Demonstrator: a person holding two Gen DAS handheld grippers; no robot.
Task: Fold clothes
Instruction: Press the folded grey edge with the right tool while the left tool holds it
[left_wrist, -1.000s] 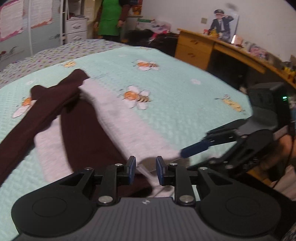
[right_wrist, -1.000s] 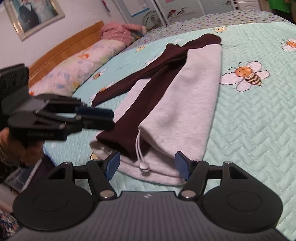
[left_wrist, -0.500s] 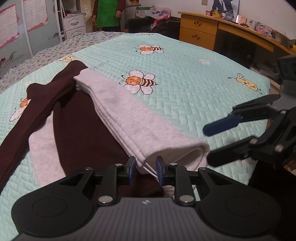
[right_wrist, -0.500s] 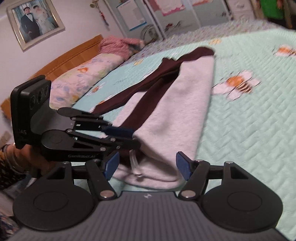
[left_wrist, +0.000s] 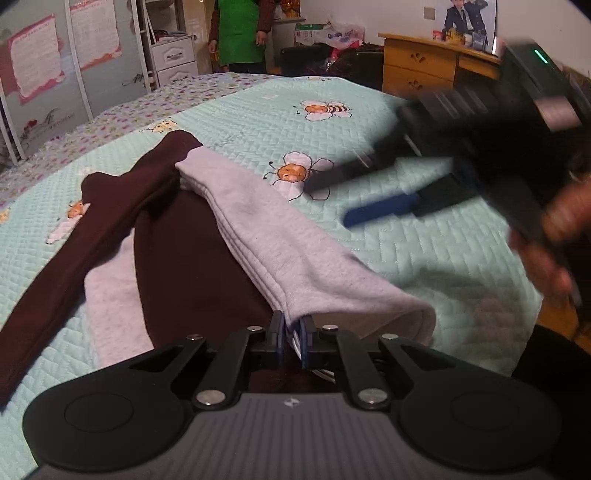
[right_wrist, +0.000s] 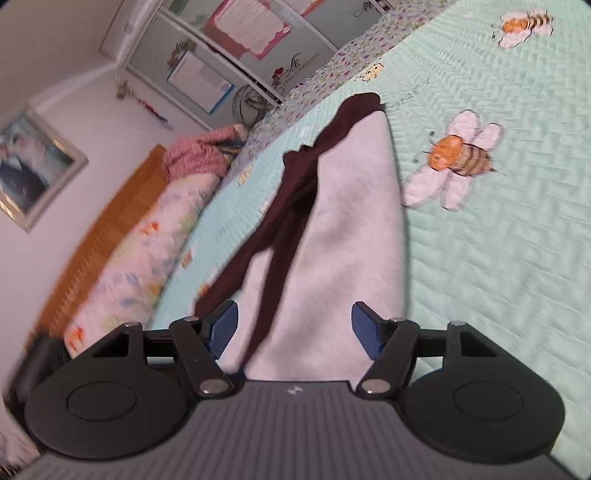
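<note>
A: Report the left tool.

B: Its jaws stand nearly closed and pinch the near end of the grey garment, with a white cord visible in the narrow gap between them.

A: Location of the task item?

B: The grey garment lies lengthwise on the bed, its near end at the bed's near edge, its far end toward the middle. It rests partly over a dark maroon garment, whose sleeve runs toward the bed's left side.

A: Report the right tool.

B: Its jaws stand wide apart and grip nothing. It hangs above the grey garment, clear of the fabric; in the left wrist view it is blurred.

A: Surroundings?

B: A bee-print quilt covers the bed. A pillow lies along the headboard edge.
</note>
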